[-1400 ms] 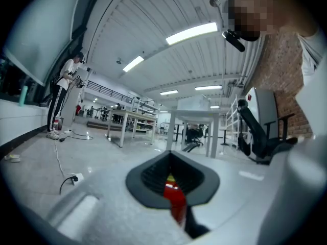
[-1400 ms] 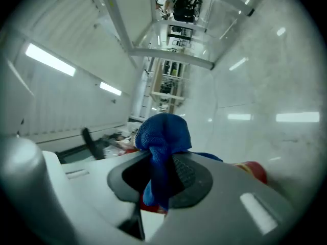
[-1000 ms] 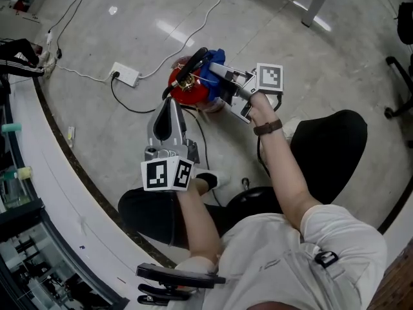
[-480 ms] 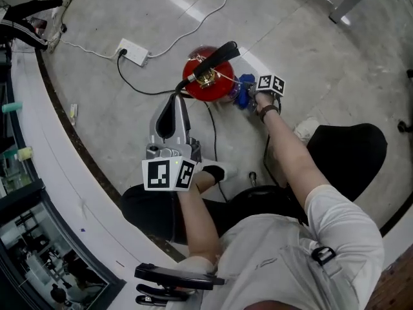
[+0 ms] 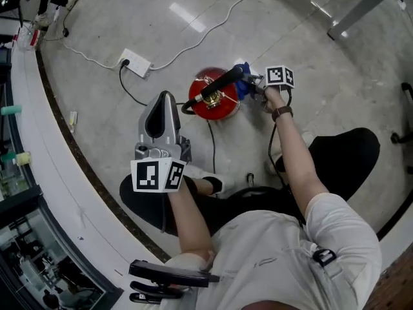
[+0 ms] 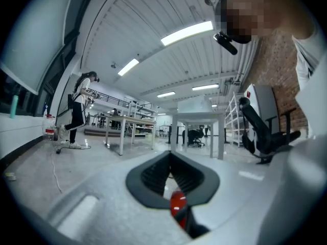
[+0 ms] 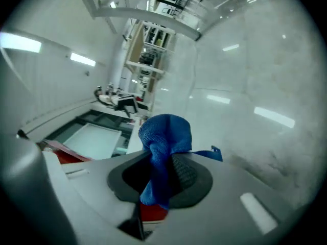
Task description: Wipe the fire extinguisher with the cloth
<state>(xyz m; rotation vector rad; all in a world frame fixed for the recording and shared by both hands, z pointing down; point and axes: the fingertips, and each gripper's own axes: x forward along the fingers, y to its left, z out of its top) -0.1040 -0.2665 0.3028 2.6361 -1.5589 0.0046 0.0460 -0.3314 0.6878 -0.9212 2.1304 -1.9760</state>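
While the red fire extinguisher (image 5: pixel 216 105) is standing on the grey floor (image 5: pixel 310 57), the right gripper (image 5: pixel 253 82) is pinching a bunched blue cloth (image 5: pixel 241 89) tightly at the extinguisher's right side, just beside its black handle (image 5: pixel 222 82). The left gripper (image 5: pixel 162 102) is hovering left of the extinguisher, its claw closed on nothing. A white power strip (image 5: pixel 134 62) is lying farther left.

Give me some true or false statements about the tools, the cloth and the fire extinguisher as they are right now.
1. The right tool grips a blue cloth. True.
2. The fire extinguisher lies on its side. False: it stands upright on the floor.
3. The left tool grips the fire extinguisher. False: it is shut on nothing, apart from the extinguisher.
4. A white power strip lies on the floor. True.
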